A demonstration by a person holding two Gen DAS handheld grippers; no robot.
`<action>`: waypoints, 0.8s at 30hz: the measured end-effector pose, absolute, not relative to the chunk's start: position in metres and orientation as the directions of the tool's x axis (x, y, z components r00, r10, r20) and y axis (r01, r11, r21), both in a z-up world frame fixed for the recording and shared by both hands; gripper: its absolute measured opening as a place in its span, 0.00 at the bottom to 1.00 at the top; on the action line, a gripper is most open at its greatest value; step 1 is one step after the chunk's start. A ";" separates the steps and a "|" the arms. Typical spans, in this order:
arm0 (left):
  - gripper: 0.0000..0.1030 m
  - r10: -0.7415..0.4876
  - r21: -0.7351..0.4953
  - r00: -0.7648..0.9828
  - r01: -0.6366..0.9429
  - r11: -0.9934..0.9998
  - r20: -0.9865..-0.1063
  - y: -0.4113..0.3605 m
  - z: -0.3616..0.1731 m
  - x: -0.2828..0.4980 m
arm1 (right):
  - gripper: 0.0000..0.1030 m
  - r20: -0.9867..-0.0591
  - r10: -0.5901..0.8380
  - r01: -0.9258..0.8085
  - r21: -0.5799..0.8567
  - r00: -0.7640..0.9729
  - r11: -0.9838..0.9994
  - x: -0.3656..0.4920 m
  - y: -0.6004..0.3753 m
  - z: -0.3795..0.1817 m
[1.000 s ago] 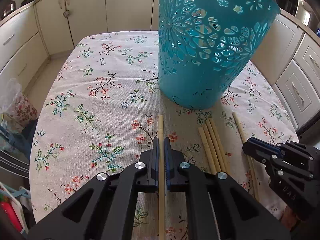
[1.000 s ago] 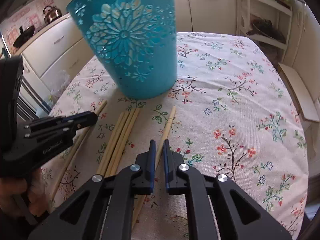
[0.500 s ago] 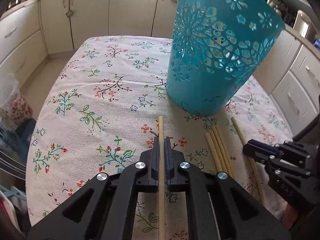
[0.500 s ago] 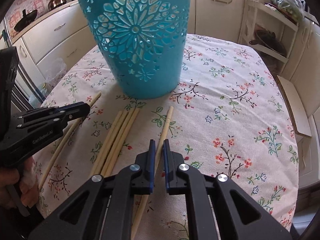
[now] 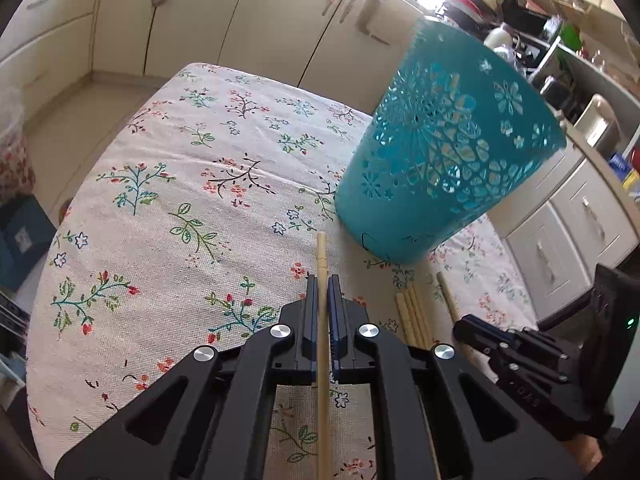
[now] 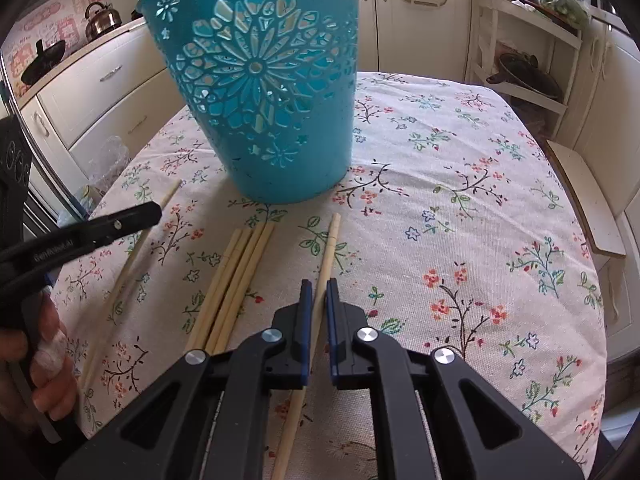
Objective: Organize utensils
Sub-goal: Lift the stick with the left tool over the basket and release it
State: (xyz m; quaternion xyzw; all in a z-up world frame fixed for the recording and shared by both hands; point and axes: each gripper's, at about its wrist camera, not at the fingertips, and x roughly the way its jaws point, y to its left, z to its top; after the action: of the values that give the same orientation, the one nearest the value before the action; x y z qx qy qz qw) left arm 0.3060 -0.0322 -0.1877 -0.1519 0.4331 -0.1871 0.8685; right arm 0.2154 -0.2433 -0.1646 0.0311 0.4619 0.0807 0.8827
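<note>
A tall teal cut-out basket [image 5: 440,168] [image 6: 260,92] stands upright on the flowered tablecloth [image 5: 180,200]. My left gripper [image 5: 322,280] [image 6: 154,212] is shut on a wooden chopstick [image 5: 321,252], whose tip pokes out past the fingers, left of the basket's base. My right gripper [image 6: 316,284] [image 5: 460,326] is shut low on another chopstick [image 6: 330,248] that lies slanted on the cloth in front of the basket. A bundle of several chopsticks [image 6: 240,276] [image 5: 412,312] rests on the cloth between the two grippers.
Cream cabinets [image 5: 260,20] ring the table on all sides. A kettle [image 6: 102,20] sits on the counter behind the basket, and an open shelf rack [image 6: 520,60] stands at the far right. A person's hand [image 6: 44,360] holds the left gripper's handle.
The left gripper has swung and rolled with its chopstick, so the basket slid from top centre to the right of its view. The right gripper and its chopstick kept still.
</note>
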 end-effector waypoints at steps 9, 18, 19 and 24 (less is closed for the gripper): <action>0.05 -0.518 -0.551 0.664 0.187 0.813 -0.540 0.025 -0.128 0.286 | 0.08 -0.792 0.220 -0.117 0.186 0.569 0.975 0.214 -0.252 -0.167; 0.05 -0.581 -0.568 0.726 0.319 0.758 -0.367 0.020 -0.033 0.291 | 0.08 -0.775 0.278 -0.103 0.268 0.567 0.958 0.214 -0.260 -0.168; 0.05 -0.584 -0.558 0.730 0.336 0.759 -0.355 0.011 -0.023 0.294 | 0.08 -0.773 0.284 -0.102 0.277 0.567 0.956 0.213 -0.261 -0.168; 0.05 -0.587 -0.521 0.748 0.384 0.762 -0.308 -0.026 0.015 0.324 | 0.08 -0.757 0.330 -0.091 0.340 0.563 0.936 0.213 -0.268 -0.170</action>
State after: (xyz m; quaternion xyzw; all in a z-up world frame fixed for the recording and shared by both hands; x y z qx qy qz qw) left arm 0.3240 -0.0256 0.0153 -0.2177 0.2335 -0.2672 0.9092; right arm 0.2131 -0.2678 -0.1699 0.1323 0.4515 0.1206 0.8742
